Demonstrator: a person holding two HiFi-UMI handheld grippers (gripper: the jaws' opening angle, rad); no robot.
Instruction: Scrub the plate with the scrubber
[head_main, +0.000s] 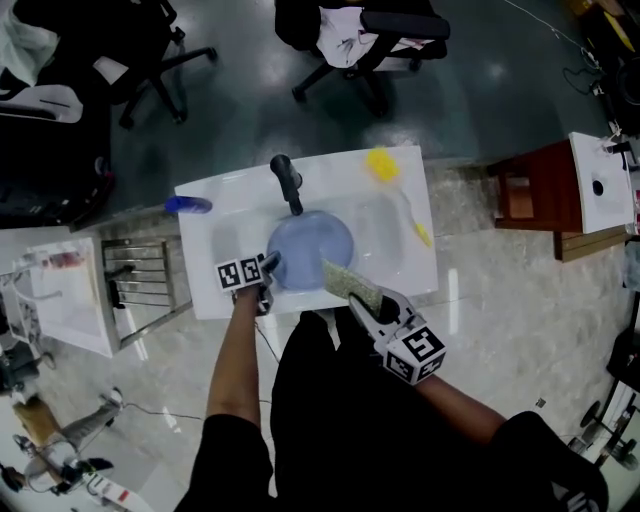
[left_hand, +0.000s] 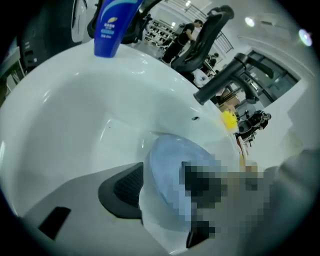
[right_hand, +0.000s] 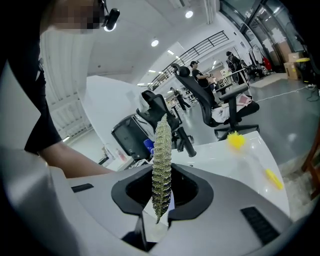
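Note:
A pale blue plate (head_main: 310, 248) lies in the white sink (head_main: 400, 250), below the black faucet (head_main: 288, 182). My left gripper (head_main: 268, 275) is at the plate's near left edge. In the left gripper view its jaws stand wide apart, with the rim of the plate (left_hand: 175, 165) between them; my left gripper (left_hand: 162, 215) shows no pad pressing on the rim. My right gripper (head_main: 362, 298) hovers at the plate's near right edge, shut on a flat green-yellow scrubber (head_main: 346, 280). In the right gripper view the scrubber (right_hand: 161, 165) stands upright, edge-on, out of my right gripper (right_hand: 160, 200).
A blue bottle (head_main: 188, 205) lies on the sink's left rim, and it shows as the bottle (left_hand: 112, 25) in the left gripper view. A yellow brush (head_main: 382, 163) lies at the back right of the sink. A metal rack (head_main: 145, 280) stands to the left, a red-brown cabinet (head_main: 530, 195) to the right.

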